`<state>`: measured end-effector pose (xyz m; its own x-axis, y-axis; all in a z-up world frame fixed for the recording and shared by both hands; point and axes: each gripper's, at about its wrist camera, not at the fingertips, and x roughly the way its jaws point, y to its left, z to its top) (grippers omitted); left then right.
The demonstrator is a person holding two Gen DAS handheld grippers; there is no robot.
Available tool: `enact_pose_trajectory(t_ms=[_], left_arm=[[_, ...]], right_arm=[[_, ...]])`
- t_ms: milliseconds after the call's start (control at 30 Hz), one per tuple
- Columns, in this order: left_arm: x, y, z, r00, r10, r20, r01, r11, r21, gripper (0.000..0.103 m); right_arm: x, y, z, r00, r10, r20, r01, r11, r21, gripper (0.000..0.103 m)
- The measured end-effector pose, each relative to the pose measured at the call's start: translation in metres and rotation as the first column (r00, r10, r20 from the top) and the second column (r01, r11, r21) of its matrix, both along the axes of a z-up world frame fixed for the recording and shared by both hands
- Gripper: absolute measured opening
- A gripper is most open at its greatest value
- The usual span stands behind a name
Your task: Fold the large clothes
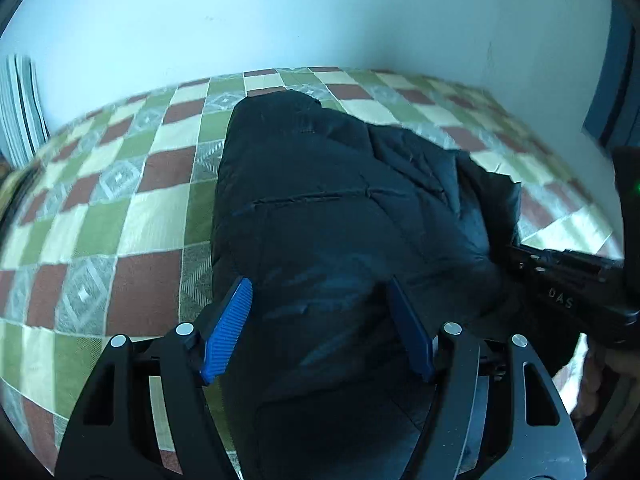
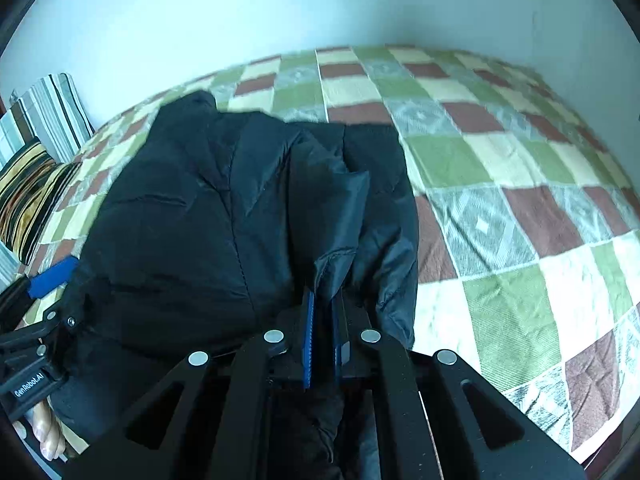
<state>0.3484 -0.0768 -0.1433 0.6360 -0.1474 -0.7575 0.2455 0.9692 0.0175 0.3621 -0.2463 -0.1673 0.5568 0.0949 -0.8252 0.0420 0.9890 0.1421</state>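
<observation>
A black puffy jacket (image 1: 320,184) lies bunched on the checked quilt (image 1: 140,220). My left gripper (image 1: 318,282) straddles a thick fold at the jacket's near end. Its blue pads stand wide apart with the padded bulk filling the gap between them. In the right wrist view the jacket (image 2: 180,220) spreads to the left, and my right gripper (image 2: 323,300) is shut on a thin raised flap of its fabric. One blue finger (image 2: 54,276) of the left gripper shows at the jacket's left edge. The right gripper's black body (image 1: 560,284) enters from the right, its tips hidden in the cloth.
The quilt (image 2: 500,200) of green, cream and brown squares stretches away to the right of the jacket. Striped pillows (image 2: 44,128) lean at the left against a pale wall (image 2: 280,8). A person's hand (image 2: 44,432) holds the left gripper.
</observation>
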Motion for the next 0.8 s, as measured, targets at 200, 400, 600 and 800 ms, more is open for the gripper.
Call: enact_pose_trajectory(t_ms=[200,400,600,800], left_arm=[[0.014,-0.011,-0.022,1.0,-0.016,-0.02,0.016,0.999,0.046,0.07],[0.031,-0.004,-0.047,0.996,0.0,-0.085,0.0,1.0,0.002,0.069],[0.029,-0.004,-0.04,0.998,0.008,-0.069,-0.008,1.0,-0.002,0.069],[0.015,-0.003,-0.023,0.999,0.038,-0.033,-0.038,0.999,-0.008,0.069]], right_arm=[[0.014,0.006,-0.039,0.998,0.033,-0.046,-0.034,0.999,-0.035,0.007],[0.026,0.004,-0.056,0.998,0.036,-0.054,-0.035,0.999,0.009,0.007],[0.025,0.005,-0.045,0.999,0.032,-0.042,-0.031,0.999,0.011,0.008],[0.005,-0.004,-0.025,0.999,0.014,0.032,-0.016,0.998,0.058,0.011]])
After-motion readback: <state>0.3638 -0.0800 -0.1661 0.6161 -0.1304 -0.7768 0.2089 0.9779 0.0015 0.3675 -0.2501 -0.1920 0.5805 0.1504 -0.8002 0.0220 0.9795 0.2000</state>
